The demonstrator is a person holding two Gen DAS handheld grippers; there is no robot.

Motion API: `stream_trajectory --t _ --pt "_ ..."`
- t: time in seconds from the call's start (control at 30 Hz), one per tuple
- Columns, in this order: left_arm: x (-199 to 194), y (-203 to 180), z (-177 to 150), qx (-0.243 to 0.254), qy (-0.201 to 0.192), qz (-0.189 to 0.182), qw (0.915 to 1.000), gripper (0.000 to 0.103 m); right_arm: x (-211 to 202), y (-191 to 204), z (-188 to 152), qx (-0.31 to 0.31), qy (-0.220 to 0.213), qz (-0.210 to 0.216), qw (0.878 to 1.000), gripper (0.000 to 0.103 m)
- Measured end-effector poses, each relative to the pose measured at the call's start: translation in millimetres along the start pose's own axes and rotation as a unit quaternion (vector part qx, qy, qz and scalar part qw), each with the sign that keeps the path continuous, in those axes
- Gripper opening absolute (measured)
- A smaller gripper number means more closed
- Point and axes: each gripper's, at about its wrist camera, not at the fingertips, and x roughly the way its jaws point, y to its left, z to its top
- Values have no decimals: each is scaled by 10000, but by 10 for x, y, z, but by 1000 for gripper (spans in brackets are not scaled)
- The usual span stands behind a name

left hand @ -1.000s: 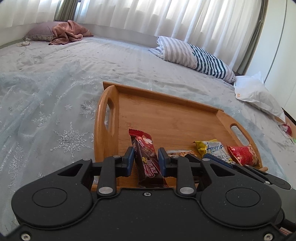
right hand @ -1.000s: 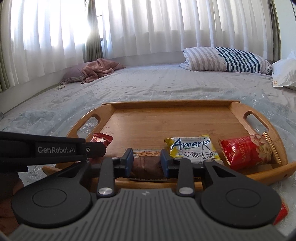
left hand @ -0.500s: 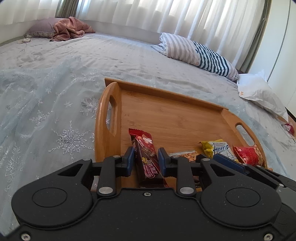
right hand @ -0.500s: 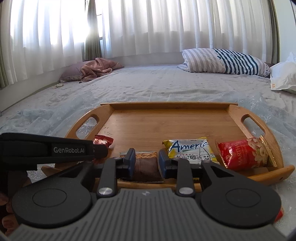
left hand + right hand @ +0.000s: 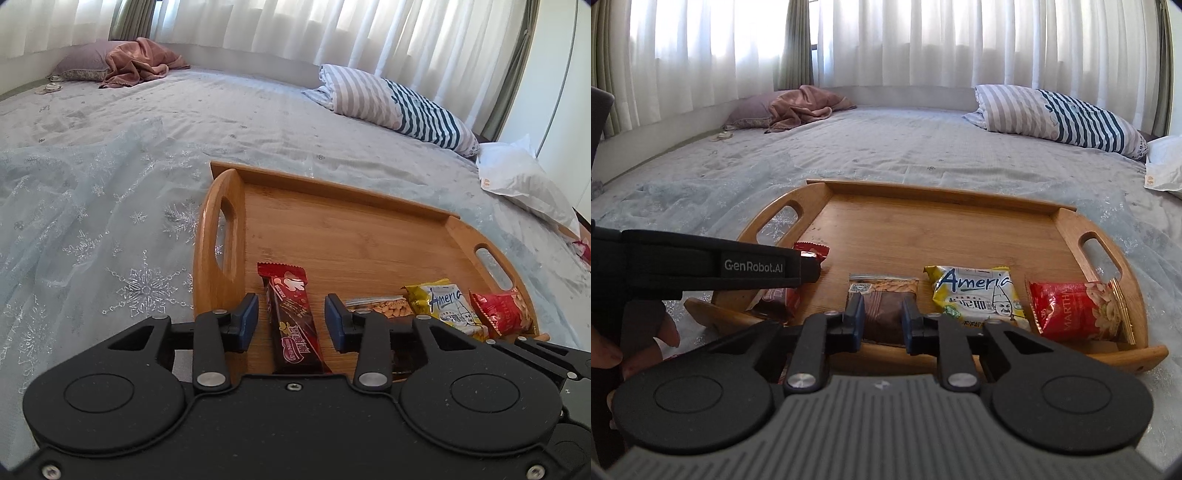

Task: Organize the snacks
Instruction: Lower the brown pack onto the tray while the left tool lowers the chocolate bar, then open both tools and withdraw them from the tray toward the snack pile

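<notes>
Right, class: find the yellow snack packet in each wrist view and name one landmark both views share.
Left wrist view: the yellow snack packet lies low on the right, on the wooden tray, between the almond packet and the red peanut packet.
Right wrist view: right of centre, on the tray's near part.
Shared landmark: the striped pillow, at the far right in both.

Our left claw is matte black with blue pads, round pivot discs and silver screws. Our right claw adds a ribbed grey housing; the left's side reads "GenRobot.AI".
</notes>
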Motion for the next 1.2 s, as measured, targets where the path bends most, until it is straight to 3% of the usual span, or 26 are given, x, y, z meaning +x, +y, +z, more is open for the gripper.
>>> stream_trajectory --t 0.43,0.5,0.77,1.2 --pt "-120 -17 21 57 -92 59 9999 44 147 -19 40 148 -142 -29 9998 25" --pt "-150 -16 27 60 -115 67 9999 46 121 -75 39 334 -186 78 9992 30" --pt "-403 -86 -10 284 -288 56 9992 69 -265 -350 -22 704 -565 107 9959 37" --pt "-1021 -158 -485 260 -601 -15 9979 90 -889 -448 -387 377 -884 -142 9953 71"
